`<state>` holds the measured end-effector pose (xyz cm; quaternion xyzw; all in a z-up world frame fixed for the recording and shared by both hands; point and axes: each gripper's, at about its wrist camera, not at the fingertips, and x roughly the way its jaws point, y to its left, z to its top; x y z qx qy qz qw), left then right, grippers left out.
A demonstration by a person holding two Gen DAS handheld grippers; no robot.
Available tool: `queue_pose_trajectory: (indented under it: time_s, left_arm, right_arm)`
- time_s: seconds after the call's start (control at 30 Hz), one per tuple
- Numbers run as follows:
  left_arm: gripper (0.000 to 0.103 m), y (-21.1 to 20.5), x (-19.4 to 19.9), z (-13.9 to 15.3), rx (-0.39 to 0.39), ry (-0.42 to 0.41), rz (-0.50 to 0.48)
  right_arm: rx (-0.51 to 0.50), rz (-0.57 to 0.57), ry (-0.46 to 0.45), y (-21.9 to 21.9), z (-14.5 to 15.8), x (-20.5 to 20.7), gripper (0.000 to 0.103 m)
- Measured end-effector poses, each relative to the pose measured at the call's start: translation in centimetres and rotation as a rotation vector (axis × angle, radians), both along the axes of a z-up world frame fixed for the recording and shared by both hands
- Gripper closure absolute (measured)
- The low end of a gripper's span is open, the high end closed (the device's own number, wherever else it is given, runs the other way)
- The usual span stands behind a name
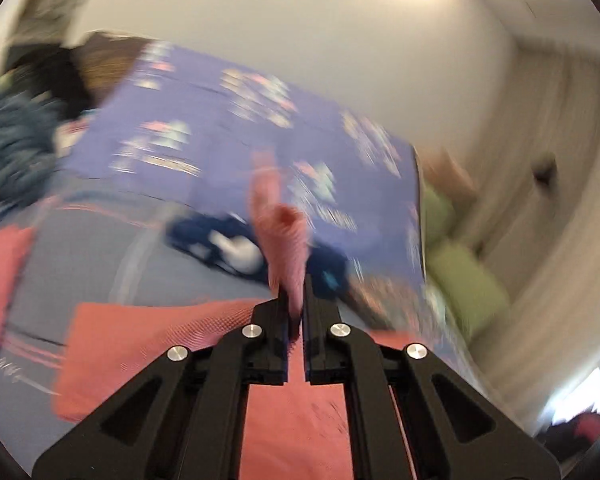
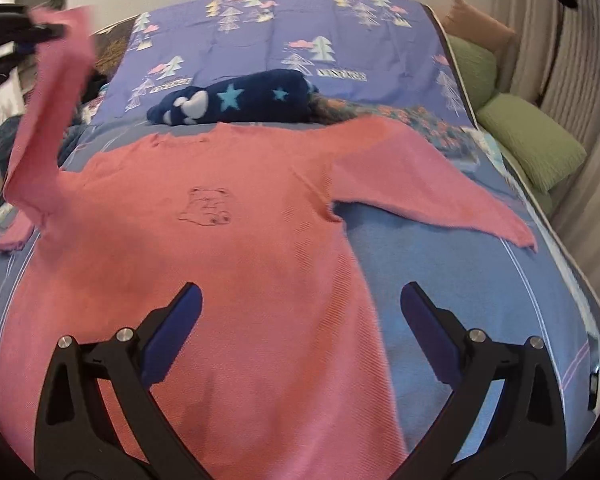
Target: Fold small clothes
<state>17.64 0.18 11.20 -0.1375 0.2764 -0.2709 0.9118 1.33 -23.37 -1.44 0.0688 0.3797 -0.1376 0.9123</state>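
Note:
A pink knit sweater [image 2: 236, 248] with an outlined bear on its chest lies flat on the blue bed cover [image 2: 460, 272]. Its right sleeve [image 2: 432, 184] spreads out to the right. Its left sleeve [image 2: 48, 120] is lifted high off the bed, and my left gripper [image 2: 56, 30] is shut on the cuff at the top left of the right wrist view. In the blurred left wrist view the pink cuff [image 1: 284, 240] sticks out from between the shut jaws of that gripper [image 1: 296, 284]. My right gripper [image 2: 300, 300] hangs open above the sweater's lower body, holding nothing.
A dark blue starred garment [image 2: 240, 98] lies bunched beyond the sweater's collar, on a purple sheet with tree prints [image 2: 300, 28]. Green pillows [image 2: 532, 140] line the bed's right edge by a curtain. A dark heap of clothes [image 1: 16, 140] sits at the left.

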Motion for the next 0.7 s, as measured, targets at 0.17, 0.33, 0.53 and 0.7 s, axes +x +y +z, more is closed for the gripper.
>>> queue_pose_trajectory:
  time_s: [0.17, 0.33, 0.53, 0.7]
  left_arm:
    - [0.042, -9.4, -2.9, -6.9, 0.201, 0.075, -0.201]
    - [0.039, -6.5, -3.8, -8.9, 0.344, 0.034, -0.192]
    - [0.032, 3.2, -2.8, -9.0, 0.427, 0.013, 0.1]
    - [0.031, 8.8, -0.7, -12.4, 0.518, 0.136, 0.252]
  right_arm:
    - [0.078, -0.038, 0.007, -2.8, -0.5, -1.0, 0.002]
    - [0.212, 0.017, -0.013, -4.9, -0.5, -1.0, 0.006]
    - [0.357, 0.176, -0.04, -5.0, 0.7, 3.1, 0.024]
    - [0.416, 0.287, 0.01, -3.9, 1.0, 10.6, 0.013]
